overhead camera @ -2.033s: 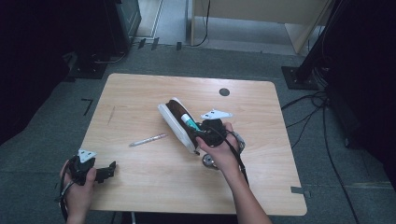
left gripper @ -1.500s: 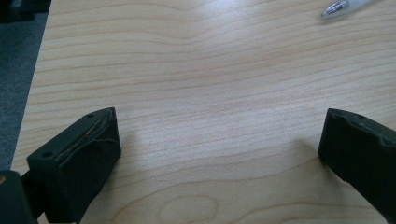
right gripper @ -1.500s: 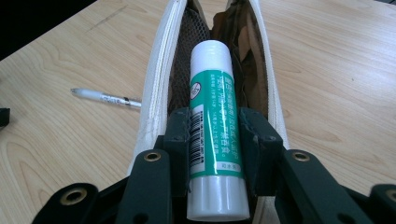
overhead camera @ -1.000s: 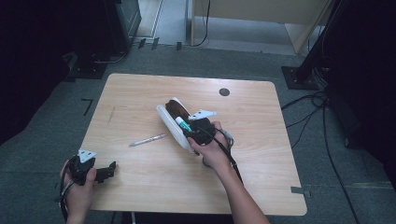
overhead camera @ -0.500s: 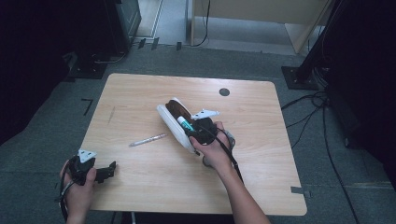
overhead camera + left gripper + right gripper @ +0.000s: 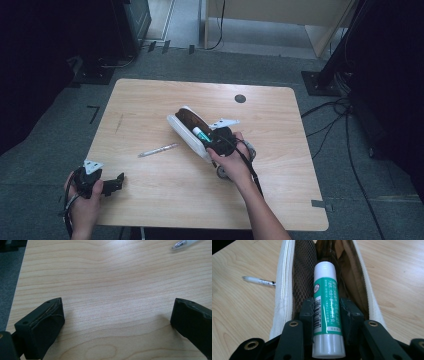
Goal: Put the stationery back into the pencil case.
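A white pencil case (image 6: 186,131) lies open in the middle of the table, its brown lining and mesh pocket (image 6: 303,277) showing. My right gripper (image 6: 210,141) is shut on a green-and-white glue stick (image 6: 327,305), which points into the case's opening (image 6: 342,270); in the high view the glue stick (image 6: 201,134) sits just over the case's near end. My left gripper (image 6: 116,181) rests at the table's front left corner, jaws open wide over bare wood (image 6: 117,312). A white pen (image 6: 158,149) lies left of the case, and its tip (image 6: 180,243) shows in the left gripper view.
The wooden table (image 6: 150,100) has a dark round grommet (image 6: 240,98) near its far edge. A small roundish object (image 6: 248,150) lies under my right wrist. Dark stands and cables (image 6: 345,115) surround the table on the grey floor.
My right gripper, with the glue stick, has shifted left and slightly forward to the case's opening since two seconds ago. The left gripper has stayed put.
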Tool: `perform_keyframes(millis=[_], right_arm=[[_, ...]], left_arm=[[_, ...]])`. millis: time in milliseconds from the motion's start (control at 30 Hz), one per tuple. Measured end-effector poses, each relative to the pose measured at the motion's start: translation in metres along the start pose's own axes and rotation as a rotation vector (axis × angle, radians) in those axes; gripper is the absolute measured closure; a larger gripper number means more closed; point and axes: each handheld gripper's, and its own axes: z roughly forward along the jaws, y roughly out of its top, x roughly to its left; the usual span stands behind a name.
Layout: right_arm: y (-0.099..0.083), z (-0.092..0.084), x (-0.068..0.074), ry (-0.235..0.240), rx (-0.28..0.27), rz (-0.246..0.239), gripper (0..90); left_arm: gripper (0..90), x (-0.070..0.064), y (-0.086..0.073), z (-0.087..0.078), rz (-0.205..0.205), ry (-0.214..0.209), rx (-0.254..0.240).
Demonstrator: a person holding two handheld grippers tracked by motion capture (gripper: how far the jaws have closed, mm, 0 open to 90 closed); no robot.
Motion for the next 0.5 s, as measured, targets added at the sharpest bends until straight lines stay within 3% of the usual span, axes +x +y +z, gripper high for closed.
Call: perform_keyframes(millis=[167,300,500], right_arm=[[-0.002,0.002,0.004,0.003,0.005,-0.025,66.7],[-0.001,0.006,0.006,0.053,-0.010,-0.023,66.7],[-0.002,0.013,0.009,0.008,0.012,-0.055,66.7]], left_arm=[[0.0,0.000,0.000,0.000,0.000,0.000,0.000],[0.0,0.000,0.000,0.000,0.000,0.000,0.000],[0.0,0.000,0.000,0.000,0.001,-0.001,0.000]])
